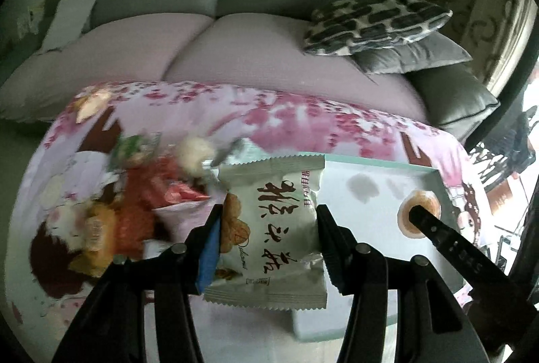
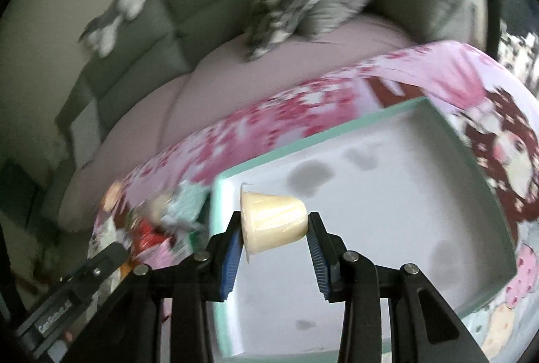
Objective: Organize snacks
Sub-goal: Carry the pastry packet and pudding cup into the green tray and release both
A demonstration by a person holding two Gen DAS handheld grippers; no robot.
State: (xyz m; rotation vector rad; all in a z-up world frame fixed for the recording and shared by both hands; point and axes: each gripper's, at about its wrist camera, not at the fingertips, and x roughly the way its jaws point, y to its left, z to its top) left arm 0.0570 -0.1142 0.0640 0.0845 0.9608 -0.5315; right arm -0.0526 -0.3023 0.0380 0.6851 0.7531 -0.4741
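My left gripper [image 1: 267,221] is shut on a white snack packet [image 1: 269,235] with dark Chinese writing, held above the left edge of the mint-rimmed white tray [image 1: 380,161]. My right gripper [image 2: 274,228] is shut on a cream jelly cup [image 2: 273,223], held sideways over the tray [image 2: 397,194]. The jelly cup [image 1: 419,215] and a right fingertip [image 1: 438,231] show over the tray's right side in the left wrist view. A blurred pile of snacks [image 1: 161,181] lies left of the tray; it also shows in the right wrist view [image 2: 158,228].
The tray sits on a pink floral cloth [image 1: 303,117] over a table. Behind it is a grey sofa [image 1: 235,26] with a patterned cushion [image 1: 374,23] and grey cushions. The left gripper's arm [image 2: 74,289] shows at lower left.
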